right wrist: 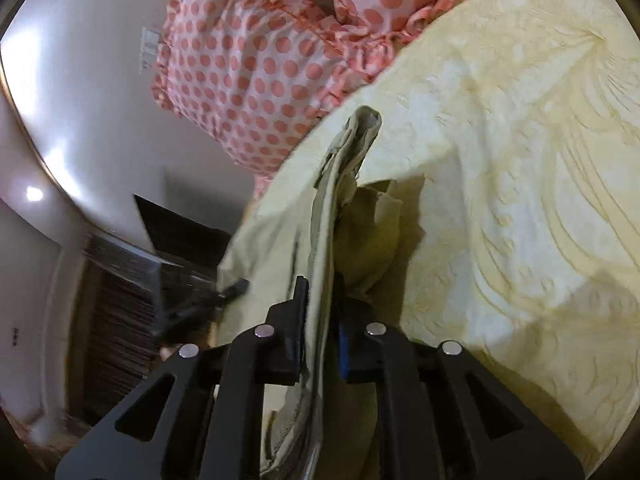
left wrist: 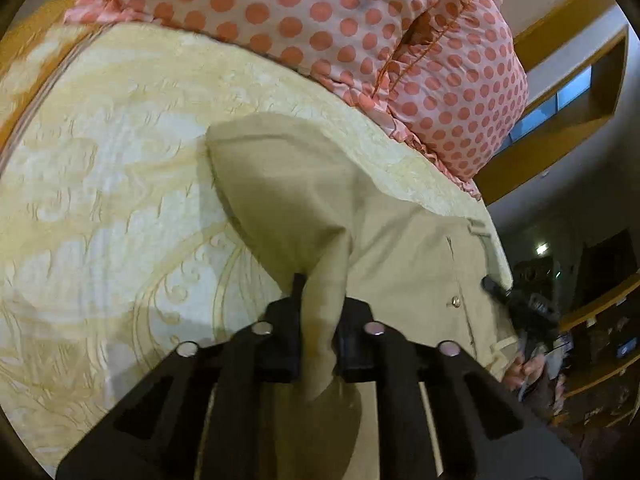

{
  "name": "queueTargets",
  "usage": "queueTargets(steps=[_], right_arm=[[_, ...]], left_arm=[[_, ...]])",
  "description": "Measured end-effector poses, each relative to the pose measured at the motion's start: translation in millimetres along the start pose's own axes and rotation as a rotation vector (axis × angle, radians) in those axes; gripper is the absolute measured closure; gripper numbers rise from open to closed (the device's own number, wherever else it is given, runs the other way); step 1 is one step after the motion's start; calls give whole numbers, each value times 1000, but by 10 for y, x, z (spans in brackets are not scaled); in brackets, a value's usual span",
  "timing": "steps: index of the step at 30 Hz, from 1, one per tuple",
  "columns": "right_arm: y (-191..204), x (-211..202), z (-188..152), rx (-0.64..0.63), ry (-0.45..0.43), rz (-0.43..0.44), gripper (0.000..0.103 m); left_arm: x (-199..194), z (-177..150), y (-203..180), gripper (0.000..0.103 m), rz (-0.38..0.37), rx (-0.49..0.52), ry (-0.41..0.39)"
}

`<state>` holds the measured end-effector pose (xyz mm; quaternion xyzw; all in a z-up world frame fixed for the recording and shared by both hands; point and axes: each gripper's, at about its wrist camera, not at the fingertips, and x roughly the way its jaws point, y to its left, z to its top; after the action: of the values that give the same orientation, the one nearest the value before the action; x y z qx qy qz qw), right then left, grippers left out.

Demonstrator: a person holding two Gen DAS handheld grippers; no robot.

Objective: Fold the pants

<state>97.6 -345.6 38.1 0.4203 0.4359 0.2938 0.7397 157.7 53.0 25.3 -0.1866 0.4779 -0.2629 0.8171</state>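
Beige pants [left wrist: 312, 200] lie on a yellow patterned bedspread [left wrist: 100, 180]. My left gripper [left wrist: 320, 304] is shut on a pinched fold of the pants fabric and lifts it off the bed. The waistband with a button [left wrist: 455, 301] lies to the right. My right gripper [right wrist: 322, 300] is shut on the thick waistband edge of the pants [right wrist: 344, 168], which stands up between its fingers. The right gripper also shows in the left wrist view [left wrist: 516, 300], and the left gripper in the right wrist view [right wrist: 236, 290], at the pants' edge.
A pink pillow with orange polka dots [left wrist: 320, 20] lies at the head of the bed, also in the right wrist view [right wrist: 248, 72]. Wooden shelves [left wrist: 568, 92] and dark furniture [right wrist: 132, 288] stand beside the bed. The bedspread [right wrist: 520, 160] stretches on both sides.
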Motion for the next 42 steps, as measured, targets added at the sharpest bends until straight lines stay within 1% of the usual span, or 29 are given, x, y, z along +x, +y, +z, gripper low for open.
queueTargets(steps=[4,8,9,10,11,12,13,14,16,17,18,19,20,21,22,23,24,25,26,27,28,30,31,32,33,34,35,38,42], right_arm=[[238,-18,378,-91,-66,-11,94],[236,11,845,-116,-163,-73,95],[168,44,931,-106,-175,-109,95],[115,85,981,-105,-173,-154,94],[28,178,1039,-98,-138,-254,92],[-40,244,1064,-90,-97,-358,86],[-74,245,1064,-79,-86,-422,83],[-83,166,1038,-71,-110,-447,83],[14,-37,964,-88,-193,-387,67],[108,-119,907,-109,-221,-321,53],[181,-129,868,-123,-211,-256,47],[244,-86,843,-132,-181,-207,45],[298,16,787,-141,-124,-169,41],[295,83,740,-141,-88,-163,33],[279,198,719,-132,-44,-179,27],[191,351,692,-107,12,-249,19],[113,425,685,-91,29,-273,19],[126,366,693,-95,-9,-293,19],[134,334,702,-77,-3,-331,23],[180,275,668,-67,-12,-354,22],[265,188,592,-79,-37,-385,20],[528,5,314,-191,-100,-427,5],[637,-47,158,-241,-117,-428,2],[734,-99,-70,-295,-128,-437,1],[805,-104,-270,-335,-130,-454,1],[845,-87,-395,-363,-130,-477,1],[899,-49,-618,-408,-141,-535,1],[938,143,-920,-478,-161,-659,1],[889,465,-1027,-477,-113,-740,1]], left_arm=[[-1,298,-214,95,17,70,-64],[167,771,-380,95,102,136,-162],[265,884,-372,94,129,130,-172],[378,968,-349,90,168,122,-154],[478,1017,-321,81,223,116,-126],[552,1038,-293,77,290,111,-101],[562,1029,-279,71,337,113,-97],[498,992,-287,70,354,121,-123],[311,882,-340,63,371,143,-191],[188,807,-385,59,326,144,-227],[106,750,-427,58,267,138,-245],[60,669,-482,54,176,135,-239],[73,625,-512,48,122,134,-220],[141,581,-545,46,84,131,-186],[290,542,-556,44,79,127,-127],[438,530,-544,44,104,124,-76],[585,521,-499,45,142,118,-32],[708,515,-454,47,166,110,-5],[660,493,-484,48,180,125,-54],[581,467,-537,48,227,118,-47],[507,432,-573,45,237,113,-48],[216,231,-707,29,265,143,-108],[129,124,-746,15,289,163,-139],[-23,-64,-805,4,344,190,-183],[-133,-226,-817,2,390,207,-209],[-186,-373,-839,2,436,219,-229],[-243,-564,-842,2,485,228,-241],[-278,-965,-760,2,541,232,-232],[-164,-1104,-689,2,588,224,-225]])
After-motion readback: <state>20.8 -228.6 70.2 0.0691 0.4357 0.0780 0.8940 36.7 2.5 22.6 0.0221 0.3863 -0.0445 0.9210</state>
